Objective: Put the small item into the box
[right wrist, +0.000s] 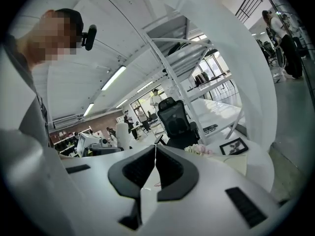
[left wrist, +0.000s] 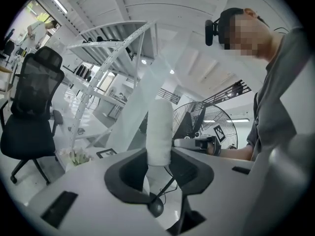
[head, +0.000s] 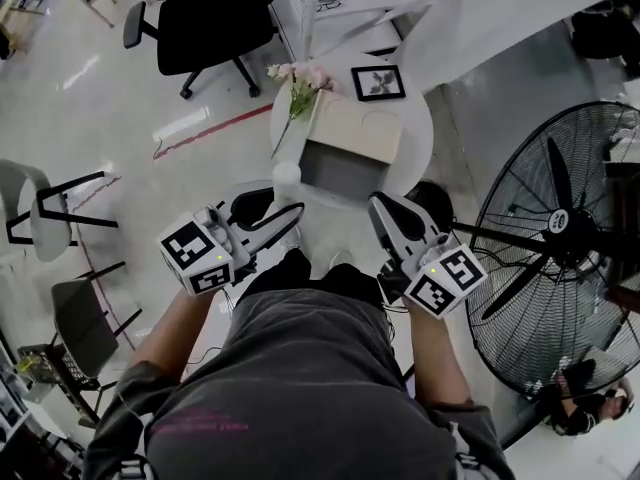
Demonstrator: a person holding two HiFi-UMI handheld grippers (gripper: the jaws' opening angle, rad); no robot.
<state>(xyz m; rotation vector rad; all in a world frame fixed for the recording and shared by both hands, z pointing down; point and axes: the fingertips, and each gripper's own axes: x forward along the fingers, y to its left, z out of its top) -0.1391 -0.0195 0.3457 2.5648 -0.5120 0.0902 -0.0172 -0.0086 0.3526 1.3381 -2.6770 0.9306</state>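
On the round white table [head: 420, 148]: an open box [head: 365, 128] lay with its pale lid folded back and its grey inside showing; pink flowers [head: 300, 80] lay at its left edge, and a framed picture [head: 378, 82] lay beyond it.
Left gripper [head: 275, 206]: its jaws were clamped on the small item [left wrist: 160, 132], a white cylinder standing up between the pads.
Small item's place: it was in the air in the left gripper's jaws, near the box's front left corner and not inside the box.
Right gripper [head: 382, 206]: the jaws were pressed together with nothing between them, just in front of the table.
Hidden: the jaws covered the item's lower end, and the left gripper view did not show the box.
Hard to make out: the item's material, and the box's shadowed bottom.
Cut off: a standing fan [head: 560, 238] ran past the right edge, and a black office chair [head: 205, 18] ran past the top.
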